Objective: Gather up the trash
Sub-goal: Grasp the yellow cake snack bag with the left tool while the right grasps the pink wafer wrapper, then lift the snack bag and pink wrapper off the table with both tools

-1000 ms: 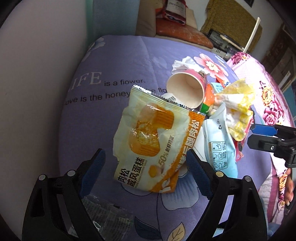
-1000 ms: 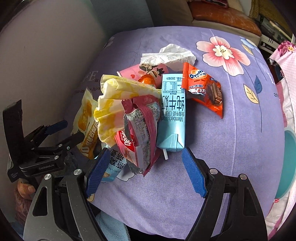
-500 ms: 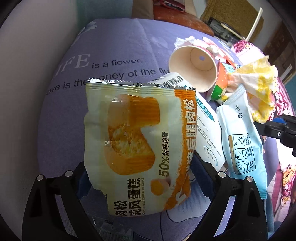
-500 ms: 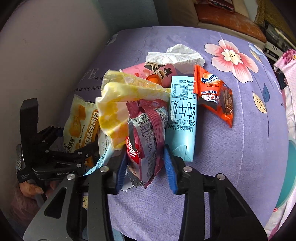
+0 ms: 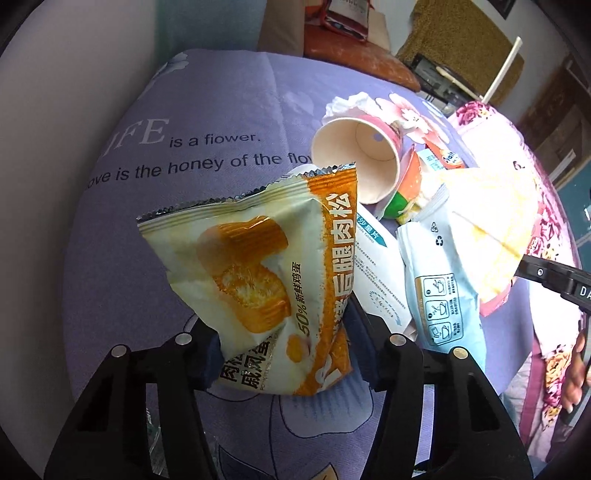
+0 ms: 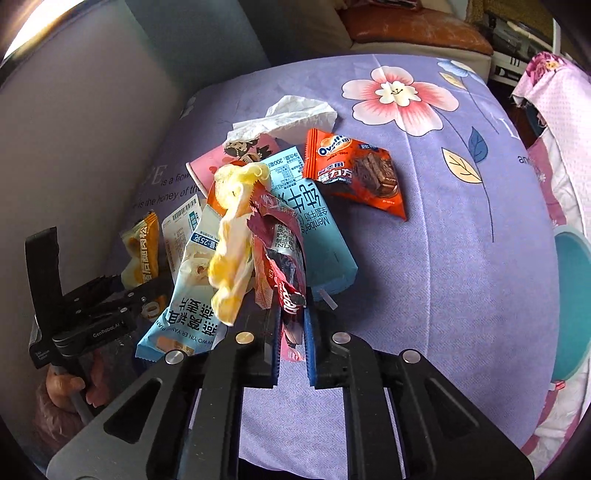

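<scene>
My left gripper (image 5: 284,354) is shut on an orange and white cake wrapper (image 5: 266,280) and holds it upright above the purple bedspread (image 5: 207,110). My right gripper (image 6: 291,343) is shut on a dark red snack wrapper (image 6: 284,266), with a crumpled yellow wrapper (image 6: 232,251) hanging against it. Beneath lie a light blue wrapper (image 6: 184,306), a blue milk carton (image 6: 317,236), an orange Ovaltine pack (image 6: 354,173), a pink paper cup (image 5: 362,162) on its side and a white tissue (image 6: 288,114).
A white medicine box (image 5: 376,273) lies under the trash pile. A teal bin (image 6: 569,306) stands past the right edge of the bed. A wall runs along the left side. A sofa with an orange cushion (image 6: 413,33) stands behind the bed.
Both grippers have closed. The left one has shut on the cake wrapper and lifted it upright. The right one has shut on the red wrapper and raised it with the yellow wrapper.
</scene>
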